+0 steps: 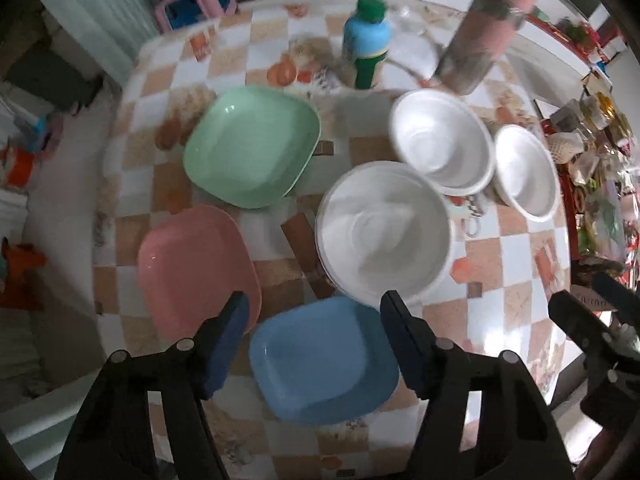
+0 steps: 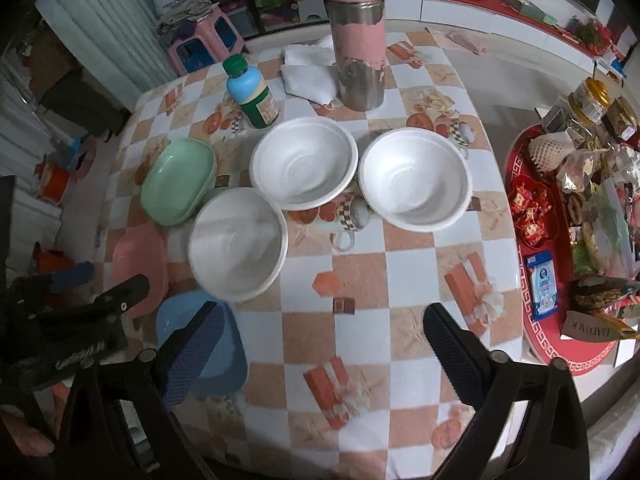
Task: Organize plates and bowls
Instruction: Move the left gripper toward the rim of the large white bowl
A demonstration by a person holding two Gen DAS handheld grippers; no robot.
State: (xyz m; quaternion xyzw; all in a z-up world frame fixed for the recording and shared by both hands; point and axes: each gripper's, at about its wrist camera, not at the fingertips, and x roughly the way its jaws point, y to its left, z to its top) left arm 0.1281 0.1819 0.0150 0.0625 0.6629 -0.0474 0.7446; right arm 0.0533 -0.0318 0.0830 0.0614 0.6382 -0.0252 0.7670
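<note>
A: What was in the dishes?

B: Nothing that showed. Just ahead of the left gripper [image 1: 312, 320], whose jaws stood spread and held nothing, lay the blue plate [image 1: 326, 360]. The pink plate [image 1: 196, 268] lay beyond its left finger, the green plate [image 1: 254, 146] farther ahead. The near white bowl [image 1: 384, 232] sat ahead and to its right, touching or overlapping the middle white bowl [image 1: 442, 144]; the far white bowl [image 1: 526, 172] stood just beside that one.

A: And the right gripper [image 2: 326, 332]?

B: Also released, hovering over bare checked cloth on the worktop [image 2: 360, 280], with the three bowls ahead of it and the plates off to its left.

A: The rest?

B: Beyond the bowls stood a green-capped bottle [image 2: 252, 92], a pink flask [image 2: 360, 36] and a folded white cloth [image 2: 308, 72]. Right of the gripper, a red tray [image 2: 556, 336] of snacks; far ahead, a pink stool [image 2: 208, 40].
</note>
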